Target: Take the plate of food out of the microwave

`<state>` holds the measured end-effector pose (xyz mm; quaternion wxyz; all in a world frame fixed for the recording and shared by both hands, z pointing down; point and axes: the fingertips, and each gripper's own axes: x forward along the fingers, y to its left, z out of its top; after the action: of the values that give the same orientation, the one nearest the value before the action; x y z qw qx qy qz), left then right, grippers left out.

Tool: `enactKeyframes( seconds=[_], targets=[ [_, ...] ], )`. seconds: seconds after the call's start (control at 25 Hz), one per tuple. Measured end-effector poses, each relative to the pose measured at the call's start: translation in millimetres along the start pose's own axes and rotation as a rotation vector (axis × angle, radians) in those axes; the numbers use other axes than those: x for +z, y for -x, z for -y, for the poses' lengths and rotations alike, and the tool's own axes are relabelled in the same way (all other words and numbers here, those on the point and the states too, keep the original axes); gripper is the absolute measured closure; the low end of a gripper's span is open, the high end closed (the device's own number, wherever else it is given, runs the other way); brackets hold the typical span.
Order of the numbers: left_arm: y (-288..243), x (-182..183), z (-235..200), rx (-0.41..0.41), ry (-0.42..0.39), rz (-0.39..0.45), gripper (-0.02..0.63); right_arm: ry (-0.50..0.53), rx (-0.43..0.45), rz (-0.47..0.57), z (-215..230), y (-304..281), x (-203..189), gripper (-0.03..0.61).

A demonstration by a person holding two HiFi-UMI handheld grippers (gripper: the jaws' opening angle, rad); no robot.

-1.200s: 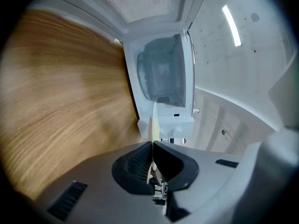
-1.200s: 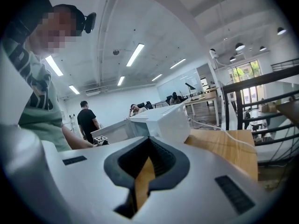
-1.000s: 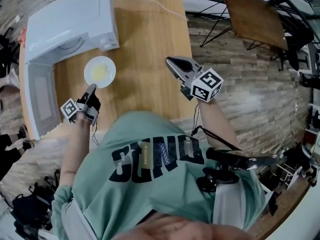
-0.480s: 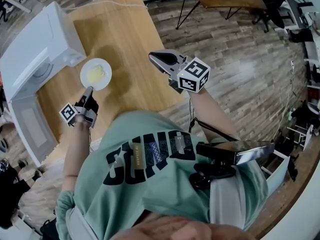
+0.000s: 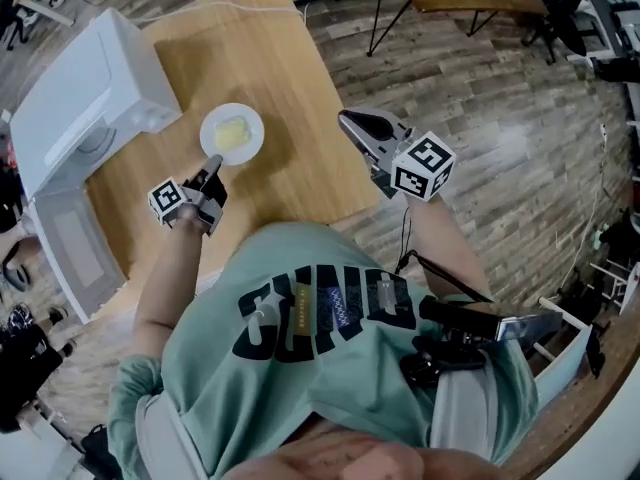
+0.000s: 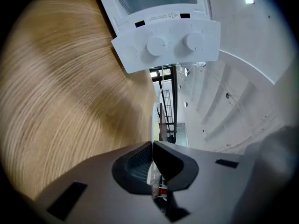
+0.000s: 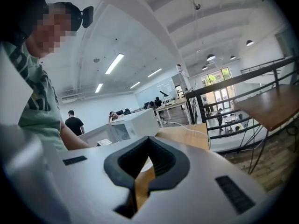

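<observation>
1. Pinching the plate by its near-left rim, the left tongs are pressed almost together; the left gripper view shows a thin pale edge between the pads, which I take for that rim.
2. Plate, with yellow food on it, is out of the microwave; it sits over the table, just right of the oven's front corner; door hangs open at near left; cannot tell whether the plate rests on the wood or hangs just above it.
3. Key relation: plate lies straight ahead of the left tongs, far and slightly right of the tips, in line with their axis; it is round, so no long axis matters; only the rim is in the grip, the rest of the plate juts out unsupported.
4. Left arm: forearm reaches forward from the body, low over the table; tongs point far-right, away from the oven.
5. Right tongs: tips together, nothing between them; held well apart from the plate, near the table's right edge, pointing far-left; the left hand is much the nearer.
6. Judgement: removal looks nearly done; the next move likely calls for setting the plate level and flat before the left tongs let go; a tilt could slide the food.
</observation>
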<state>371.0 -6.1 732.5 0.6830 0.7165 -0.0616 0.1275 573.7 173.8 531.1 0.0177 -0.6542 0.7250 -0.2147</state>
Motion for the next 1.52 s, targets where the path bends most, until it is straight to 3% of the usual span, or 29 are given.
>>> enactKeyframes(
  seconds=[0.28,1.16,1.32,1.52],
  targets=[
    [-25,0,-6,0.073,0.003,-0.034,0.603,-0.014,-0.049,0.012,16,17,0,0.572],
    [-98,9,-25,0.172,-0.034,-0.082,0.603,-0.057,-0.150,0.014,52,78,-24,0.572],
    [-104,9,-37,0.306,-0.063,-0.126,0.601,-0.068,-0.154,0.025,56,82,-23,0.572],
    [-101,11,-43,0.496,-0.206,-0.141,0.573,-0.072,-0.139,0.036,56,80,-22,0.572]
  ],
)
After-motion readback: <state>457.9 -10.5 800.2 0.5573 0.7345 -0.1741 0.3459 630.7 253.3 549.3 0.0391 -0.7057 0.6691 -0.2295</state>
